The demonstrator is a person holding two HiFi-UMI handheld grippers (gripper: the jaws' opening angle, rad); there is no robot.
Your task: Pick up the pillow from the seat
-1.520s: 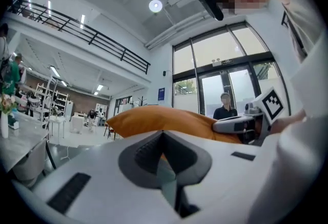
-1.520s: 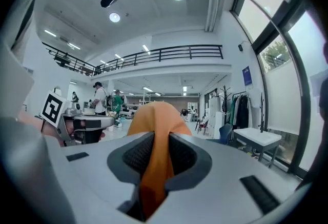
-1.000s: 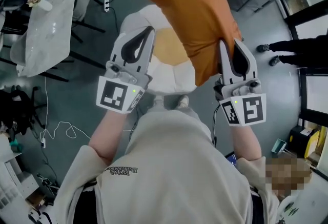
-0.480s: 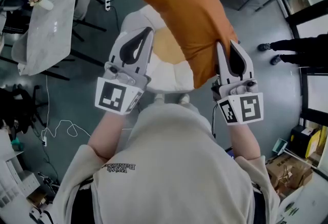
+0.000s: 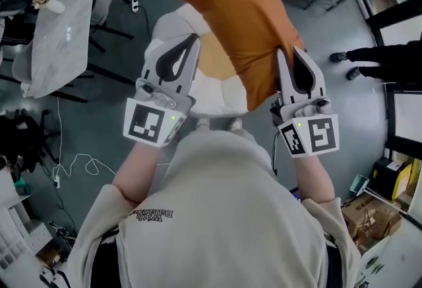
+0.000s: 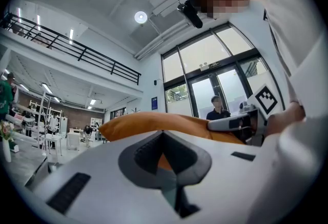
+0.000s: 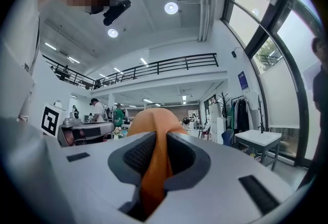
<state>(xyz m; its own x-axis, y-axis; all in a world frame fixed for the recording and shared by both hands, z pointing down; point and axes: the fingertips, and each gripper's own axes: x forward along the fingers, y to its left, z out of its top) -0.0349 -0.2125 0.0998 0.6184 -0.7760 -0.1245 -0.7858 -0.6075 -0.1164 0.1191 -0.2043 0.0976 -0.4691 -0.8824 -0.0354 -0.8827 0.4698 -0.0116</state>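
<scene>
— Gripping what, the right gripper?
— The pillow, pinched by its near edge. It hangs above the seat, with its long axis leading away. The left gripper, closed and empty, is over the seat's left part.

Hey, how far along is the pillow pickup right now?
Done: the orange pillow looks lifted off the white seat.
In hand: the right gripper is clamped on the pillow's edge, with fabric pinched between its jaws. The left gripper is shut and empty beside it.
Left: apparently nothing beyond keeping the pillow raised.
</scene>
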